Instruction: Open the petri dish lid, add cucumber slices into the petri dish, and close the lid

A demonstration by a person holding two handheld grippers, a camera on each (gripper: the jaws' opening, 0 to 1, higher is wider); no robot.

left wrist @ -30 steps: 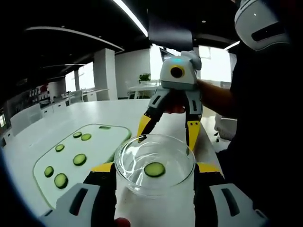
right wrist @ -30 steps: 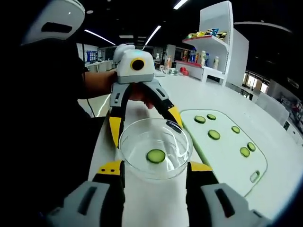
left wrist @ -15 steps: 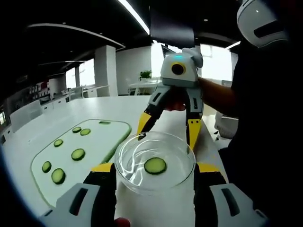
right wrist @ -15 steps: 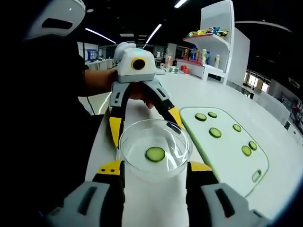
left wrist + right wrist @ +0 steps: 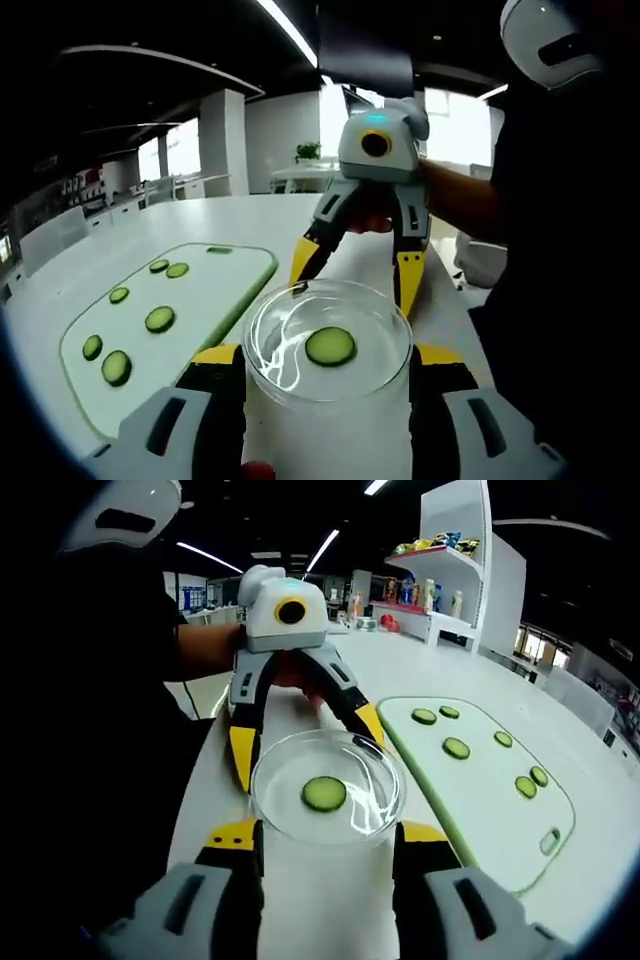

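A clear round petri dish (image 5: 285,345) (image 5: 360,780) holds one cucumber slice (image 5: 330,346) (image 5: 324,793). My left gripper (image 5: 328,355) has its yellow-tipped jaws against the dish's two sides. Facing it from across the dish, my right gripper (image 5: 352,285) touches the far rim. In the right gripper view the right gripper (image 5: 328,835) also clasps the dish sides, with the left gripper (image 5: 305,745) opposite. I cannot tell the lid from the base.
A white cutting board with a green rim (image 5: 205,285) (image 5: 480,800) lies on the white table and carries several cucumber slices (image 5: 159,319) (image 5: 456,748). The person (image 5: 560,250) (image 5: 90,730) stands close at the table edge. A shelf unit (image 5: 455,580) is at the back.
Both views have tipped a little, so the dish shows flatter and the slice sits slightly higher in it. The cutting board has slid sideways in view. Both grippers keep their hold.
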